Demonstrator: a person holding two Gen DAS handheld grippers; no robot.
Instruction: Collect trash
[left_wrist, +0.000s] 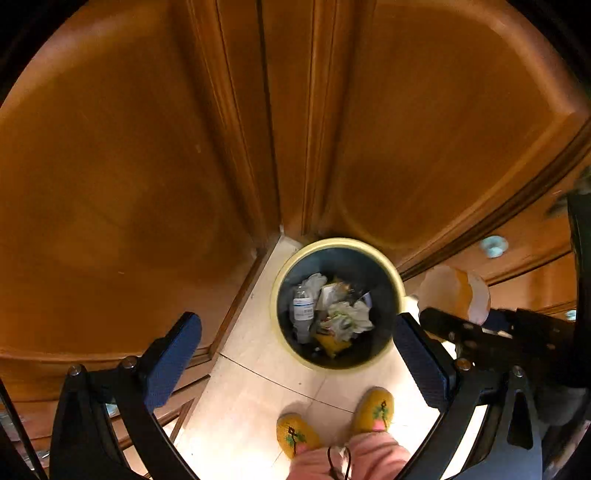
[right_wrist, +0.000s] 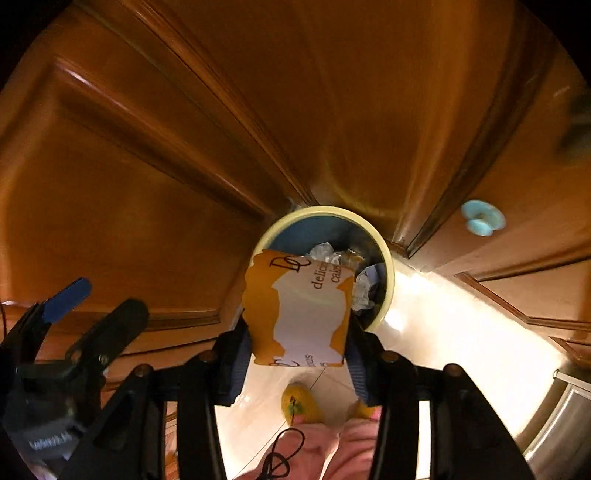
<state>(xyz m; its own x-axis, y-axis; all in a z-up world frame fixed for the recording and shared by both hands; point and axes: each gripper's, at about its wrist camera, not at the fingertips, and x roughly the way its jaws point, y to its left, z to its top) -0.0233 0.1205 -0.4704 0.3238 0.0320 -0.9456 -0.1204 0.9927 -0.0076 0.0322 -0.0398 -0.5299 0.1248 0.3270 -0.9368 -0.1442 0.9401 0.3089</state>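
A round trash bin with a pale yellow rim (left_wrist: 274, 306) (right_wrist: 388, 280) stands on the floor in a corner between wooden doors. Inside it lie a clear plastic bottle (left_wrist: 303, 310), crumpled paper (left_wrist: 351, 317) and wrappers. My right gripper (right_wrist: 299, 332) is shut on an orange-and-white cake package (right_wrist: 306, 306) (left_wrist: 454, 291), which hangs over the near edge of the bin. My left gripper (left_wrist: 295, 325) is open and empty, its blue pads spread to either side of the bin from above. It also shows at the left of the right wrist view (right_wrist: 96, 306).
Brown wooden cabinet doors (left_wrist: 129, 166) close in the bin on the far sides, one with a pale blue knob (right_wrist: 482, 219). Light floor tiles (left_wrist: 258, 387) lie in front. A person's feet in yellow slippers (left_wrist: 373, 410) stand near the bin. A metal surface (right_wrist: 554, 424) is at lower right.
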